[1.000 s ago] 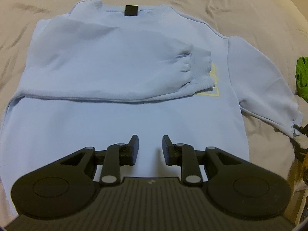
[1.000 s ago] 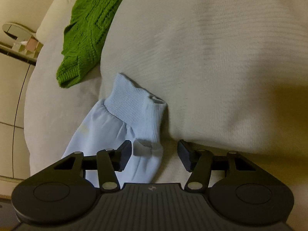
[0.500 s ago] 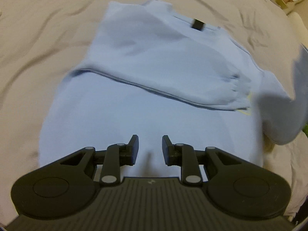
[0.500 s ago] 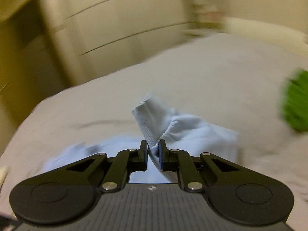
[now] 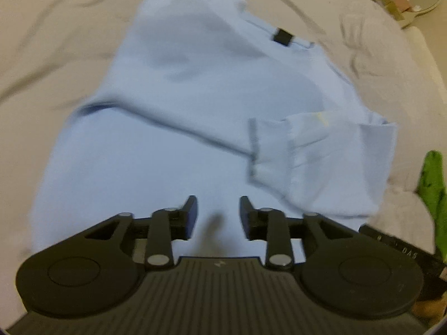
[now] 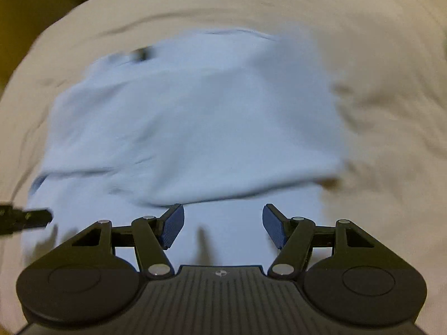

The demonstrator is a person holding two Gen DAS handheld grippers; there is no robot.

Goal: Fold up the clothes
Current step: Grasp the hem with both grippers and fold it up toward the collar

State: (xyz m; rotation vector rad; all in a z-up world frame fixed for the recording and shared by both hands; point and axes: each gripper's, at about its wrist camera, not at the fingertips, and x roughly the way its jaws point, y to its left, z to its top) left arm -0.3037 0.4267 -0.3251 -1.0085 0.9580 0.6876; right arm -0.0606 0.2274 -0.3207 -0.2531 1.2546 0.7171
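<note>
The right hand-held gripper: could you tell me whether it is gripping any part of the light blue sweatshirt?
No: the right hand-held gripper is opening above the light blue sweatshirt, with nothing between its fingers.

Both grippers, left gripper (image 5: 217, 213) and right gripper (image 6: 223, 226), opening empty

Both wrists steeply above sweatshirt (image 5: 173, 150)

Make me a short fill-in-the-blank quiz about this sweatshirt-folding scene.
1. The sweatshirt on the bed is light ____.
2. The tag at its collar is ____.
3. The knit garment at the right edge is ____.
4. Between the right hand-held gripper's opening jaws there is ____.

Answers: blue; black; green; nothing
</note>
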